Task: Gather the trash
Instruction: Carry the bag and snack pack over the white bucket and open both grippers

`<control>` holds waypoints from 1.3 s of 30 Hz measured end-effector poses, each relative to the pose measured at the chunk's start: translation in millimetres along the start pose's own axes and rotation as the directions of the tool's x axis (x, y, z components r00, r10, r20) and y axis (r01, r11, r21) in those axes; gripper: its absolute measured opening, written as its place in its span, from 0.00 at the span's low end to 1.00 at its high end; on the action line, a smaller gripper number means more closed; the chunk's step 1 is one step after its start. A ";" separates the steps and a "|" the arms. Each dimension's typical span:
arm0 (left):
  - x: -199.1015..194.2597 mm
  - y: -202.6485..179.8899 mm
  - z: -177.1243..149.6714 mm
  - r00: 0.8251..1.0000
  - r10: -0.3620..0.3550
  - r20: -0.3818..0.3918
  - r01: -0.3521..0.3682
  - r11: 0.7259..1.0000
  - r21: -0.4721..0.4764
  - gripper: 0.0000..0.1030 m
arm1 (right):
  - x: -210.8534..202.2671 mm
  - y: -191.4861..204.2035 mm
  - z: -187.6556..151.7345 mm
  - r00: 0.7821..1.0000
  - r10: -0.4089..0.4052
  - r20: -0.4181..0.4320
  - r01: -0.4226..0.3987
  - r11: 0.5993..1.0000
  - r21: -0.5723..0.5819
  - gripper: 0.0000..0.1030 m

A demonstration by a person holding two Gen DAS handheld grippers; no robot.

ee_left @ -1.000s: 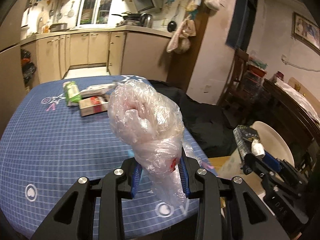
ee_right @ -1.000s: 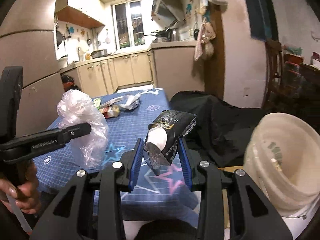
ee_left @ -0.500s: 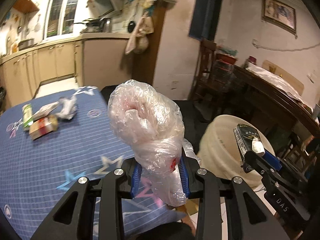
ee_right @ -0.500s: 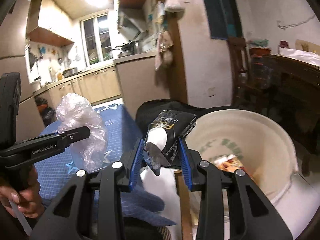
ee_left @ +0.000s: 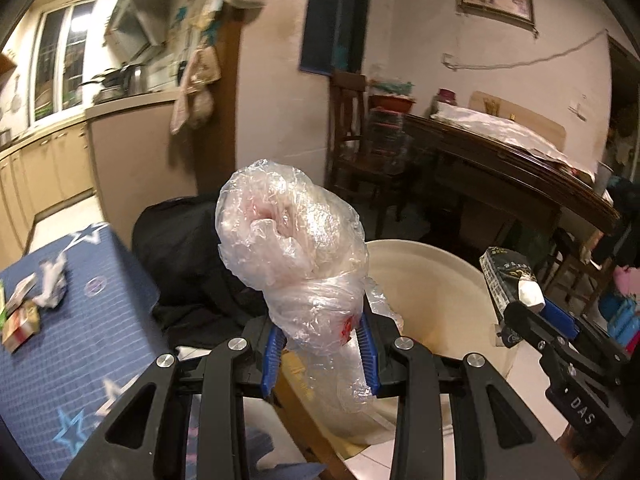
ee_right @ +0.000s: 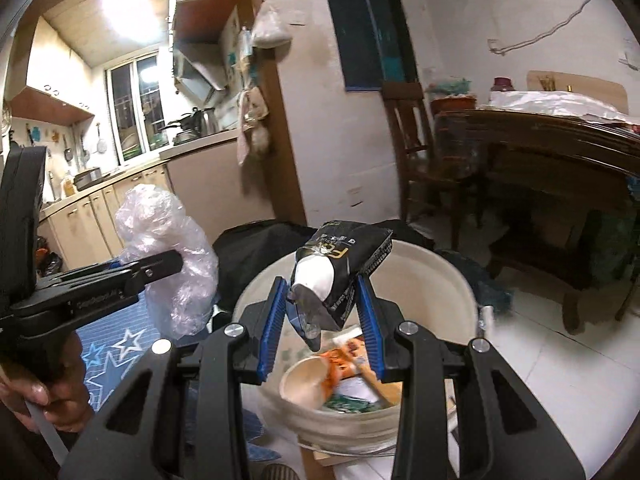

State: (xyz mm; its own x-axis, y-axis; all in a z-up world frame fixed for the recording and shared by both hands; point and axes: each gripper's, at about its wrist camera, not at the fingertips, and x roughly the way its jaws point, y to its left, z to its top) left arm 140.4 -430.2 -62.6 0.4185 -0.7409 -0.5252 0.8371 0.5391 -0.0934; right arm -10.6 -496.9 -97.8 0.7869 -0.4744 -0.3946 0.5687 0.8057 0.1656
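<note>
Here the left gripper (ee_left: 320,354) has its blue ribbed fingers (ee_left: 271,350) clamped on the twisted neck of a crumpled clear plastic bag (ee_left: 290,248); the bag balloons above the fingers in thin, wrinkled film with a pinkish tint inside, and a loose tail hangs below them. Just beyond those fingers and to their right sits a cream plastic bucket (ee_left: 436,280), round and smooth-walled, its near rim hidden behind the bag. To their left lies the desk (ee_left: 80,340) under a blue star-printed cloth, carrying blurred wrappers (ee_left: 24,316) cut off at the frame edge.

The right gripper (ee_right: 322,322) has its fingers (ee_right: 272,320) clamped on a glossy black snack packet (ee_right: 348,264), creased and folded, with a white patch facing the camera and gold lettering too small to read. Directly beneath and beyond these fingers the bucket opens, holding a paper bowl (ee_right: 308,384) and mixed orange and green scraps that are hard to make out. A black cloth bundle (ee_right: 256,252) lies past the bucket.
</note>
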 end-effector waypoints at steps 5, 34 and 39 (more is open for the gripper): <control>32.4 -30.5 11.5 0.999 -0.046 -0.013 0.047 0.997 0.069 0.34 | 4.7 -17.4 0.2 0.999 -0.040 -0.002 0.040 0.999 -0.003 0.33; 79.1 -60.6 8.4 0.999 -0.015 -0.043 0.023 0.983 0.184 0.37 | 36.4 -43.4 -2.5 0.992 -0.079 -0.101 0.077 0.997 -0.025 0.44; 79.4 -60.9 7.4 0.999 0.003 -0.042 0.005 0.981 0.193 0.52 | 37.9 -45.6 -2.9 0.991 -0.082 -0.106 0.081 0.997 -0.012 0.46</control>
State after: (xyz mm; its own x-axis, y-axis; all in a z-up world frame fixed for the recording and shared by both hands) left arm 125.3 -524.9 -92.4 0.4061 -0.7219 -0.5603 0.8915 0.4477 0.0694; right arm -7.4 -550.6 -122.9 0.7077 -0.4984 -0.5007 0.6279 0.7686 0.1224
